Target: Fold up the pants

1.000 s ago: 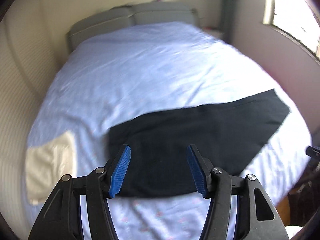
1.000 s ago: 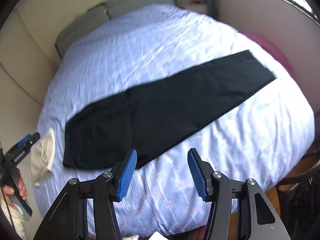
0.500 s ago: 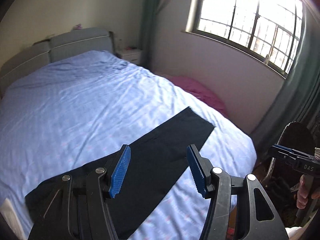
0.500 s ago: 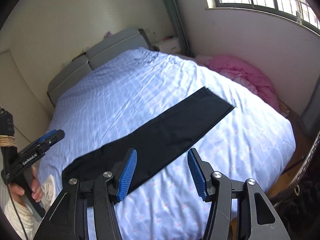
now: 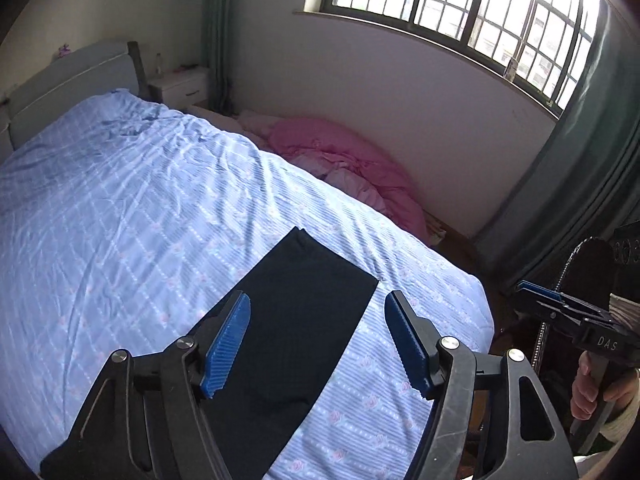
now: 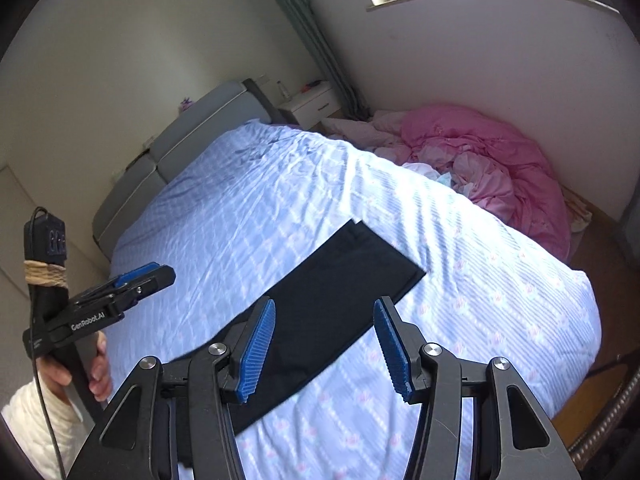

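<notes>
The jaws of the left gripper [image 5: 317,346] are seen apart and are opening at this moment; nothing is pressed by the blue pads [image 5: 227,344]. The pants [image 5: 296,320] are seen through the gap, lying below and beyond the jaws on the bed [image 5: 120,216], not touched by them. The hem end of the black leg is placed just ahead of the jaws, slightly toward the left pad, and the rest of the cloth runs back under the left finger toward the lower left corner of the view.

The jaws of the right gripper [image 6: 324,348] are also held apart, and no thing is clamped between them. In this view the pants [image 6: 344,300] are found ahead of the jaws and to their left, flat on the bed [image 6: 480,280], with the hem end beyond the gap and the wider part passing behind the left finger.

Further to the right of the left jaws, the right gripper [image 5: 560,308] is seen from the side, held by a hand [image 5: 592,384]. Further to the left of the right jaws, the left gripper [image 6: 132,284] is seen, held by a hand [image 6: 72,372] in a white sleeve [image 6: 32,424].

Beyond the bed, a pink blanket [image 6: 500,160] is heaped on the floor by the wall, under a barred window [image 5: 460,12]. A headboard [image 6: 192,136] and a nightstand [image 6: 312,104] are placed at the far end.
</notes>
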Motion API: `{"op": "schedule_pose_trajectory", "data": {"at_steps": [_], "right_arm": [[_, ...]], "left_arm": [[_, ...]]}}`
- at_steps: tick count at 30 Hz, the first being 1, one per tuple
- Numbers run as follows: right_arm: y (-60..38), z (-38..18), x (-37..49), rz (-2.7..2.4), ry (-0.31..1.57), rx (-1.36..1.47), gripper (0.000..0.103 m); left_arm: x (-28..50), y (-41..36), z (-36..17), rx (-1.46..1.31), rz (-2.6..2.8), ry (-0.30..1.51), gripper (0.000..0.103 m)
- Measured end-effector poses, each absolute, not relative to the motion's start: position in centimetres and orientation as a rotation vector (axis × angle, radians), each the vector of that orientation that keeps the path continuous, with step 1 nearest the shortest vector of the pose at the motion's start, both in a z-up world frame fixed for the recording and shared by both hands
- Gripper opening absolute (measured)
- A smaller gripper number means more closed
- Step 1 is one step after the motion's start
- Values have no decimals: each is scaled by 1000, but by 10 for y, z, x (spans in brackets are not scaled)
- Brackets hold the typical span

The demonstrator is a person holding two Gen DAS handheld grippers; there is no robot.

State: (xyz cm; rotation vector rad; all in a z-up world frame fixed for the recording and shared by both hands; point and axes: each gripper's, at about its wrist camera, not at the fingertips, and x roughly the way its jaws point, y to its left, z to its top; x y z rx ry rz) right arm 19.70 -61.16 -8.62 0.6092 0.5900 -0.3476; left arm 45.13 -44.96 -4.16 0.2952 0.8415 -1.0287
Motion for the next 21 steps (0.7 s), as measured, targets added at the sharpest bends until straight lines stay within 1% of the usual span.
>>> {"op": "schedule_pose_trajectory", "data": {"at_steps": [2,5,8,12,16,21], "right_arm": [[-630,-104,213,-373,591,636,53],[-656,-138,235,-388,608,710,49],[-676,-173,255,-399,614,767,46],[-702,-219,278,-439,638,861,43],[-723,-260,296,-470,670,926,40],[-738,-295,314,-483,682,999,38]], "left_arm": [[465,-476,-53,350,-1054,853,75],[489,-522,-83,459,-1071,856,75],[514,-564,-117,542,-1087,895,75],[545,-609,-161,631,-1108,946,75],[572,-641,-202,660,-1122,1015,75],[595,-670,-245,691,-1110,1086,69]]}}
